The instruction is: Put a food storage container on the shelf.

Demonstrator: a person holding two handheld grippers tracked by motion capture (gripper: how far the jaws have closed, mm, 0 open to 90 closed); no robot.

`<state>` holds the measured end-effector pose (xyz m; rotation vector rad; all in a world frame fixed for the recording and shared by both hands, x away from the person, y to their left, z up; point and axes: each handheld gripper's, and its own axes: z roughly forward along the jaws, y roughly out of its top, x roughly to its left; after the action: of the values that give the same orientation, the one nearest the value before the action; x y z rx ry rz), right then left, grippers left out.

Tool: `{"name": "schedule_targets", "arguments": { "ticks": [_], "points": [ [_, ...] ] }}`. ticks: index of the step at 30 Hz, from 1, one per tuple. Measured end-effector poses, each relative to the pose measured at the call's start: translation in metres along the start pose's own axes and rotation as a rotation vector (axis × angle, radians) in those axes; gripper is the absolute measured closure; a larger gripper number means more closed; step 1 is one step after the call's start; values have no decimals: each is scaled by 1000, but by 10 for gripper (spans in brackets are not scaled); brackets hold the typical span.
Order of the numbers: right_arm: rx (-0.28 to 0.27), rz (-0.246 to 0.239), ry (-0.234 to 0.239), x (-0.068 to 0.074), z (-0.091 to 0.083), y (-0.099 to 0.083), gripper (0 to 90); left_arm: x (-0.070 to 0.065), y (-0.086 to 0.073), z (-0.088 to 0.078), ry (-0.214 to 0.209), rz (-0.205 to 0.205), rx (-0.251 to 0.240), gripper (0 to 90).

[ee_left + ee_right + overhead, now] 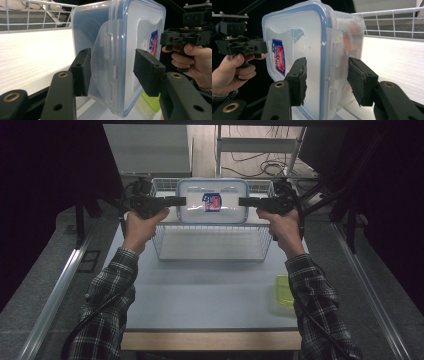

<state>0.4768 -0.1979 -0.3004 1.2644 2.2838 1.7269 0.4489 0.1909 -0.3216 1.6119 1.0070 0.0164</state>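
Observation:
A clear plastic container (212, 215) with a blue-rimmed lid and a red and blue sticker hangs lid-up over the back of a white wire basket (210, 245). My left gripper (182, 200) grips its left end, one pad on the side clip and one on the lid. My right gripper (242, 201) grips the right end the same way. In the left gripper view the container (117, 37) sits between my left gripper's (111, 60) pads. In the right gripper view the container (312, 37) sits between the right gripper's (327, 65) pads.
The basket stands at the back middle of a pale table (200, 295). A small yellow-green tub (284, 290) lies near the table's front right edge, beside the right sleeve. Dark curtains close in both sides, and cables lie on the floor beyond.

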Motion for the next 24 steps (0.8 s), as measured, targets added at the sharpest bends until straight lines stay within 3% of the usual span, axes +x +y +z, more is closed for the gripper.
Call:
{"name": "schedule_targets", "arguments": {
  "ticks": [7,10,17,20,24],
  "points": [
    [0,-1,-5,1,0,-1,508,0,1,1,5,6,-3,471],
    [2,0,-1,1,0,-1,509,1,-1,1,13,28,-2,467],
    [5,-1,-14,0,0,-1,501,6,-5,6,35,13,17,449],
    [2,12,-20,-3,0,-1,477,3,-7,10,68,51,58,506],
    [-6,40,-14,-8,0,-2,464,6,-9,13,41,15,40,469]
  ]
}}
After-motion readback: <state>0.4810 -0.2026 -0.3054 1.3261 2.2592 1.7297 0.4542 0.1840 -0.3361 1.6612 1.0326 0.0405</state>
